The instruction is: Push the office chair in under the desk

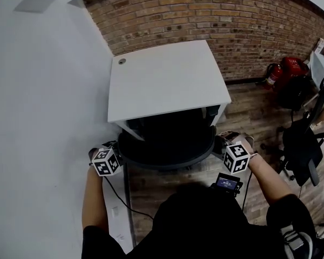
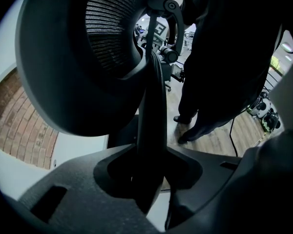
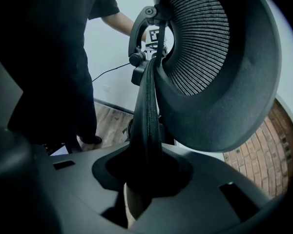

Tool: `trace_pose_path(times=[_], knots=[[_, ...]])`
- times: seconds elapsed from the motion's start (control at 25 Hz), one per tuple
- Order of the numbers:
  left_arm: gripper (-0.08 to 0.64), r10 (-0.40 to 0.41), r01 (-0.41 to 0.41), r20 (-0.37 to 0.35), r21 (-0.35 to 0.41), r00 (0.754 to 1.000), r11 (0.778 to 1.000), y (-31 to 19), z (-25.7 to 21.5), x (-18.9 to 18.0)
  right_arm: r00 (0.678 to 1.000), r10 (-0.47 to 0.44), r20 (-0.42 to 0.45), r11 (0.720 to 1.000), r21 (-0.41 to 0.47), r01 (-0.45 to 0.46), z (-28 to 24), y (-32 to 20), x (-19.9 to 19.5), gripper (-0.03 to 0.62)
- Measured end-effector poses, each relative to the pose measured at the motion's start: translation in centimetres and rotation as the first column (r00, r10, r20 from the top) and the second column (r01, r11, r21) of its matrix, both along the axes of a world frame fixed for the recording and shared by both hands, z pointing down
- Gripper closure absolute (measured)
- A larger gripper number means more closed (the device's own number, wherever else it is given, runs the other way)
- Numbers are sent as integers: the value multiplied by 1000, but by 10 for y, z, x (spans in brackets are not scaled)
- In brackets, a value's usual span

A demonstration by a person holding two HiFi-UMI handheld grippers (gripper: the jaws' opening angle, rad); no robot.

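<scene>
The black office chair [image 1: 167, 144] stands with its seat partly beneath the white desk [image 1: 167, 80]; its curved back still shows in front of the desk's edge. My left gripper [image 1: 114, 147] is at the back's left end and my right gripper [image 1: 227, 142] at its right end. In the left gripper view the left gripper [image 2: 149, 179] is shut on the thin black rim [image 2: 154, 106] of the back, under the mesh [image 2: 107, 28]. The right gripper [image 3: 144, 179] likewise clamps the rim [image 3: 146, 111] beside the mesh [image 3: 200, 38].
A brick wall [image 1: 232, 20] runs behind the desk and a white wall [image 1: 43, 117] lies to its left. Another black chair [image 1: 302, 144] and a red object [image 1: 289, 69] stand at the right. A cable [image 1: 119, 198] trails over the wooden floor.
</scene>
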State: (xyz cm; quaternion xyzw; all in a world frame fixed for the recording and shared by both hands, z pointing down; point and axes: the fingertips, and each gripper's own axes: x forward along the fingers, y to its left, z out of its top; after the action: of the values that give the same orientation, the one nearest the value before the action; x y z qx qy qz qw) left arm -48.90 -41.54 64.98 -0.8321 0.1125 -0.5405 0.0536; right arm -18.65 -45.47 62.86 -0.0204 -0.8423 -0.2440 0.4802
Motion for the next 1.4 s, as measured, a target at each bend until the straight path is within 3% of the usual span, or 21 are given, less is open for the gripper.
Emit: trace_pose_path(times=[0.36, 1.0, 1.4], knots=[[413, 7, -6, 16, -22, 1000, 1000, -25, 0, -8, 1000, 1, 4, 1000, -1, -1, -2, -24, -8, 508], [410, 15, -17, -46, -44, 999, 999, -33, 3, -1, 1000, -15, 9, 1000, 5, 15, -3, -36, -6, 506], [410, 5, -5, -27, -33, 1000, 999, -60, 4, -6, 1000, -1, 7, 1000, 5, 1, -3, -60, -10, 506]])
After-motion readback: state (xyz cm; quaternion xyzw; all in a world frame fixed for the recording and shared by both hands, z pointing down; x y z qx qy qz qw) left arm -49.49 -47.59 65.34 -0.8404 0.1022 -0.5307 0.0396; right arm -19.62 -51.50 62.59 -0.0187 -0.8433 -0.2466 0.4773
